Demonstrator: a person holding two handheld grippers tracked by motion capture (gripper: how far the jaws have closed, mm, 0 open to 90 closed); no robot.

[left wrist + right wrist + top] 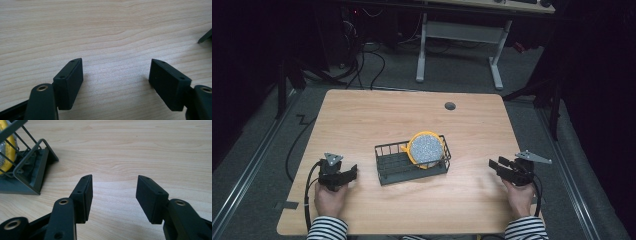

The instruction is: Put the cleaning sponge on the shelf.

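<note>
A dark wire rack (412, 162) sits mid-table, and a round yellow-rimmed plate with a speckled grey face (426, 148) stands on edge in its right end. My left gripper (352, 171) rests on the table to the rack's left, held by a hand, jaws open over bare wood (116, 72). To the rack's right, my right gripper (495, 166) also rests low, open with nothing between its jaws (114, 192). The right gripper view catches the rack's corner (32, 167) and the plate's yellow rim (6, 147) at far left.
The wooden table (362, 115) has a round cable hole (450, 106) near its far edge. Behind it stand a white desk frame (462, 45) and floor cables (367, 60). A dark corner (205, 37) pokes in at the left gripper view's right edge.
</note>
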